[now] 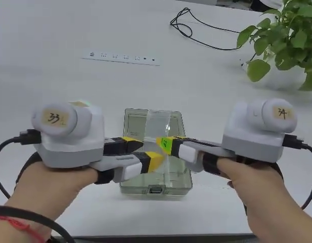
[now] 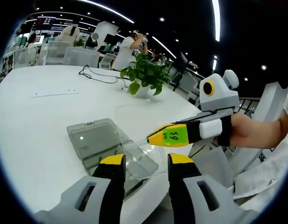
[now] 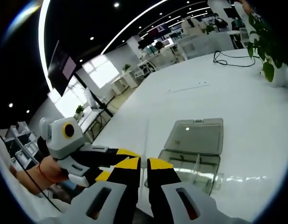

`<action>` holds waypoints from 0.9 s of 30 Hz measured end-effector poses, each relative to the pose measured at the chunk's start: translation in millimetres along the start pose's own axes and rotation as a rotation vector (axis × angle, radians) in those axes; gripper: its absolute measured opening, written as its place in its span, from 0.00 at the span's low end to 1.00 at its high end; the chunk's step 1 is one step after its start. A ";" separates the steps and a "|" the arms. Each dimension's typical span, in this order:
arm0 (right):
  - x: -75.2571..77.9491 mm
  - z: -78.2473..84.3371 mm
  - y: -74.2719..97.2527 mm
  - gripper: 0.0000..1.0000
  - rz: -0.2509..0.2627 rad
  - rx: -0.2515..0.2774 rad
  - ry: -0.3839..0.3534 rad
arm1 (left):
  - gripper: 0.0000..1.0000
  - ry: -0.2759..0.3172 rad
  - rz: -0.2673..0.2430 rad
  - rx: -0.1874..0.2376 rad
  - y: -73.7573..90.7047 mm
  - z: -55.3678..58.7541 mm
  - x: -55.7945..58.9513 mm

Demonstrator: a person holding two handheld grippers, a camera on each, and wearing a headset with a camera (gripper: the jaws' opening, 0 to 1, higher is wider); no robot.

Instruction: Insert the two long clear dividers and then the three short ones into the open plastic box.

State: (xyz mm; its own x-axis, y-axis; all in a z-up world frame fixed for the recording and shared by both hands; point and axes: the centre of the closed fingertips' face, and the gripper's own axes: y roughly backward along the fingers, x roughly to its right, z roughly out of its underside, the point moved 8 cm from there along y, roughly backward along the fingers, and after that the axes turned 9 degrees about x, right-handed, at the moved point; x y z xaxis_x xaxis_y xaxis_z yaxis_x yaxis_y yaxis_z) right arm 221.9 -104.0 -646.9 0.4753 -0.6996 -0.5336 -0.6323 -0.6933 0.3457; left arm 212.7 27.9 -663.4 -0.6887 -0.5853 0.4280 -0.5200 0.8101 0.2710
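Observation:
The open clear plastic box [image 1: 129, 183] lies in the middle of the white table with its lid [image 1: 135, 121] folded back away from me. A long clear divider [image 1: 158, 124] stands upright over the box, and my right gripper [image 1: 165, 144] is shut on its lower edge. From the right gripper view the divider [image 3: 147, 135] is a thin edge rising between the closed jaws of the right gripper [image 3: 144, 164], with the box [image 3: 190, 165] beyond. My left gripper [image 2: 147, 161] stands open close beside it, the divider [image 2: 134, 156] between its yellow tips. In the head view the left gripper [image 1: 144, 152] hovers over the box's left side.
A white power strip [image 1: 120, 56] lies at the back of the table. A black cable [image 1: 196, 30] and a potted plant [image 1: 287, 40] are at the back right. The table's front edge runs just below my hands. People stand far off across the room.

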 end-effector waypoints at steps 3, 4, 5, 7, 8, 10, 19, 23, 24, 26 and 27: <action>2.4 -3.1 -0.1 0.07 0.001 -0.008 -0.013 | 0.37 -0.022 0.002 -0.016 3.9 3.0 -4.6; 2.0 -3.7 -0.4 0.07 -0.001 -0.012 -0.013 | 0.38 -0.027 0.002 -0.018 6.1 3.5 -7.1; 2.3 -4.2 -0.8 0.07 0.001 -0.017 -0.011 | 0.38 -0.030 0.003 -0.020 7.6 3.7 -9.1; 2.4 -5.3 -2.2 0.07 0.002 -0.030 -0.006 | 0.40 -0.050 0.004 -0.031 11.2 4.3 -13.3; 2.4 -6.4 -3.0 0.07 0.002 -0.031 -0.007 | 0.41 -0.068 0.004 -0.032 13.3 4.1 -15.8; 2.7 -8.2 -5.5 0.07 -0.003 -0.050 -0.011 | 0.45 -0.081 0.007 -0.037 16.2 4.4 -18.2; 1.7 -17.6 -12.5 0.07 0.014 -0.087 -0.004 | 0.58 -0.155 0.011 -0.052 29.8 4.9 -33.2; 3.5 -20.2 -14.1 0.07 0.018 -0.111 0.017 | 0.65 -0.172 0.028 -0.068 34.1 10.3 -37.4; 3.4 -20.5 -14.6 0.07 0.020 -0.118 0.020 | 0.67 -0.177 0.032 -0.070 34.6 11.3 -38.2; 3.2 -21.0 -15.3 0.07 0.025 -0.127 0.024 | 0.70 -0.189 0.037 -0.078 35.4 13.8 -39.7; 3.1 -21.3 -15.6 0.07 0.026 -0.130 0.024 | 0.72 -0.197 0.043 -0.090 36.1 16.1 -40.7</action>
State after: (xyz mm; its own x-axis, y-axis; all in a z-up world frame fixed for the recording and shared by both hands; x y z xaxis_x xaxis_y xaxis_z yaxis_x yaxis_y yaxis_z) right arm 246.3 -99.0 -637.5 0.4751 -0.7208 -0.5047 -0.5613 -0.6900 0.4570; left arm 213.9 80.4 -684.9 -0.7993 -0.5388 0.2661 -0.4469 0.8290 0.3361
